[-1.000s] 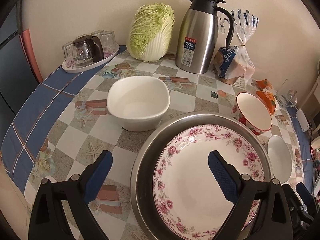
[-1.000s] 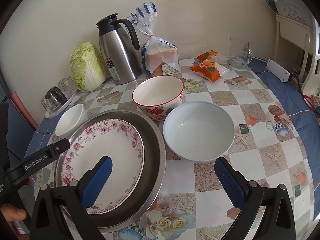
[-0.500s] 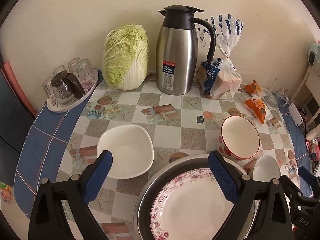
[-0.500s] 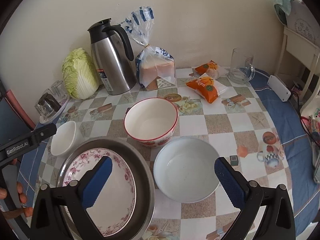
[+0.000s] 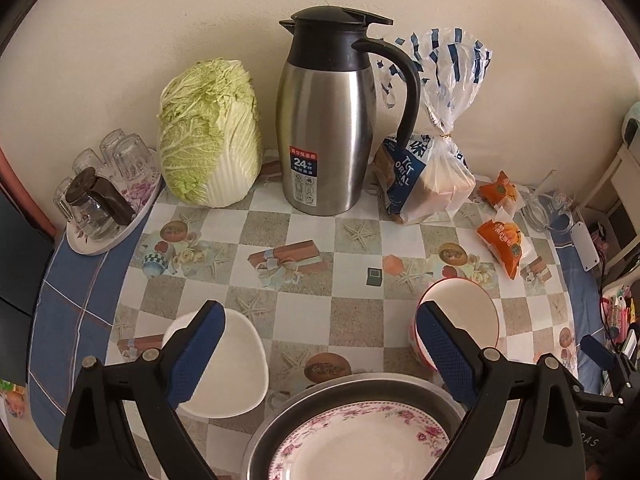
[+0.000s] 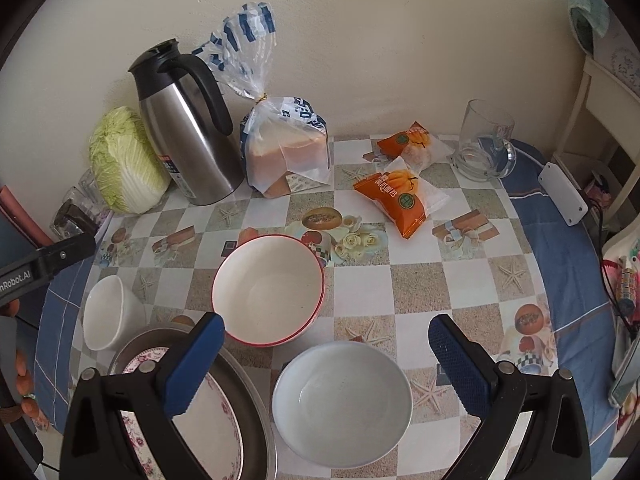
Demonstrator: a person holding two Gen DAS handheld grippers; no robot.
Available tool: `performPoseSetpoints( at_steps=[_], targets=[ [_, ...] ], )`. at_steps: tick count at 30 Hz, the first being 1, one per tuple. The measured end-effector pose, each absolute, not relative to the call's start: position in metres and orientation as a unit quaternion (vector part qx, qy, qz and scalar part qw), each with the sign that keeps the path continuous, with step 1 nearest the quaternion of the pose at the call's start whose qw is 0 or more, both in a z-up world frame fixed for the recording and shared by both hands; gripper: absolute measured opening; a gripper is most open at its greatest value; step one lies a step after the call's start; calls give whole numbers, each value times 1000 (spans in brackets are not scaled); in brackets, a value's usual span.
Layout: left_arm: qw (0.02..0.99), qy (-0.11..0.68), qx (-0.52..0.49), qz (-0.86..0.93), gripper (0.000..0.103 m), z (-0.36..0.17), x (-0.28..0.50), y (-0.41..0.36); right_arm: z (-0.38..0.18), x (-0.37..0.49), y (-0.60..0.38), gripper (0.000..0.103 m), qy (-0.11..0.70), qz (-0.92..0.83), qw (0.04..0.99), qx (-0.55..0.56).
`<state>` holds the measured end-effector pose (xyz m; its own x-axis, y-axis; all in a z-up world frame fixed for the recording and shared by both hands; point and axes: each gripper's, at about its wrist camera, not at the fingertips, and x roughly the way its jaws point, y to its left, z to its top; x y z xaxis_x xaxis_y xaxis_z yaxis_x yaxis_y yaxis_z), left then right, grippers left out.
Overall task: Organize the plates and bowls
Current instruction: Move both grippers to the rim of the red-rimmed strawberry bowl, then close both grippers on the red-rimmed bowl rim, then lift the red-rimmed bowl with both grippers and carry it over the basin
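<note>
A floral plate (image 5: 352, 448) lies in a wide steel pan (image 5: 360, 386) at the table's near edge; both also show in the right wrist view, the plate (image 6: 208, 428) and the pan (image 6: 252, 412). A square white bowl (image 5: 236, 372) (image 6: 106, 314) sits left of the pan. A red-rimmed bowl (image 5: 468, 316) (image 6: 268, 288) sits behind it. A plain white bowl (image 6: 342, 400) sits to its right. My left gripper (image 5: 320, 352) is open and empty above the pan's far rim. My right gripper (image 6: 326, 368) is open and empty above the plain white bowl.
At the back stand a cabbage (image 5: 208, 132), a steel thermos jug (image 5: 332, 120), a bag of bread (image 5: 428, 176), orange snack packets (image 6: 400, 196) and a glass mug (image 6: 484, 140). A tray of glasses (image 5: 104, 196) is at the far left.
Both grippers have pulled back and up from the dishes, so more of the table's far side shows. Both stay open and empty. The dishes have not moved.
</note>
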<state>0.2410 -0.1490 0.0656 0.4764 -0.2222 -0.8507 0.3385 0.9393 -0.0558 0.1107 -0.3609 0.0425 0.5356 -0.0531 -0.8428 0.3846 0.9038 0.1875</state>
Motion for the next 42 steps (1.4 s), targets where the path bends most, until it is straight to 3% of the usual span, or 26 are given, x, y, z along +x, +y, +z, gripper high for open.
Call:
performPoseSetpoints(
  at_steps=[11, 13, 15, 18, 28, 32, 38, 42],
  targets=[
    [823, 529, 57, -197, 96, 18, 250, -208, 6, 142, -376, 99, 502, -135, 838, 167],
    [815, 539, 61, -204, 90, 7, 249, -219, -2, 147, -376, 92, 509, -136, 833, 166],
    [808, 548, 64, -207, 77, -4, 250, -229, -9, 151, -376, 88, 516, -133, 830, 166],
    [796, 563, 65, -211, 70, -19, 251, -240, -17, 158, -373, 82, 521, -128, 828, 162],
    [763, 609, 59, -210, 38, -67, 256, -257, -46, 178, -367, 43, 542, -110, 818, 159],
    [751, 625, 44, -211, 19, -83, 259, -257, -55, 183, -363, 28, 547, -100, 817, 154],
    [748, 627, 26, -216, 11, -92, 262, -254, -65, 190, -359, 16, 549, -86, 816, 161],
    [748, 625, 20, -222, 10, -93, 263, -251, -69, 192, -356, 15, 550, -86, 815, 159]
  ],
)
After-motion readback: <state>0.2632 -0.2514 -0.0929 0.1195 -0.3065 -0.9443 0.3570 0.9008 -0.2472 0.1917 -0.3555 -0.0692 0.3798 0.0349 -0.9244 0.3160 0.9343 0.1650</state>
